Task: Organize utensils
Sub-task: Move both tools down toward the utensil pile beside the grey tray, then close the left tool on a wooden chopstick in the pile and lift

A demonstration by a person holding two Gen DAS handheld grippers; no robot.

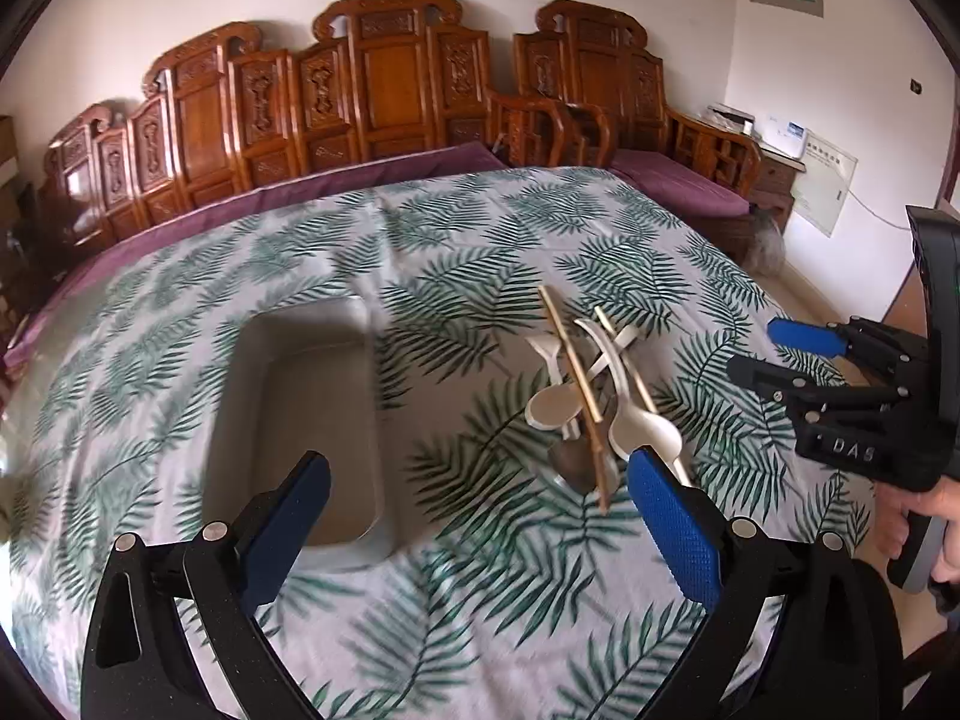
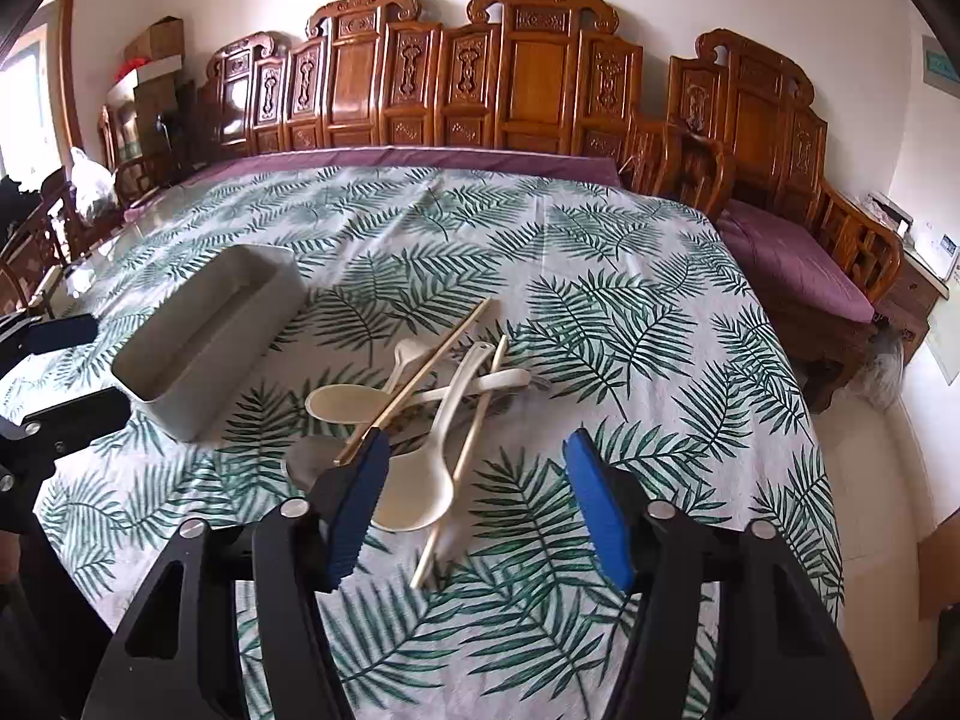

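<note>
A pile of utensils (image 1: 591, 402) lies on the leaf-print tablecloth: white spoons (image 2: 414, 489), two chopsticks (image 2: 462, 462) and a metal spoon (image 2: 306, 456) underneath. A grey rectangular box (image 1: 300, 420) stands empty to the left of the pile; it also shows in the right wrist view (image 2: 210, 339). My left gripper (image 1: 480, 498) is open and empty, hovering between box and pile. My right gripper (image 2: 474, 480) is open and empty, just in front of the pile, and shows in the left wrist view (image 1: 774, 354).
The tablecloth (image 2: 630, 330) covers a round table. Carved wooden benches (image 2: 528, 90) with purple cushions (image 2: 792, 264) stand behind and to the right of it. Boxes and bags (image 2: 144, 78) are stacked at the far left.
</note>
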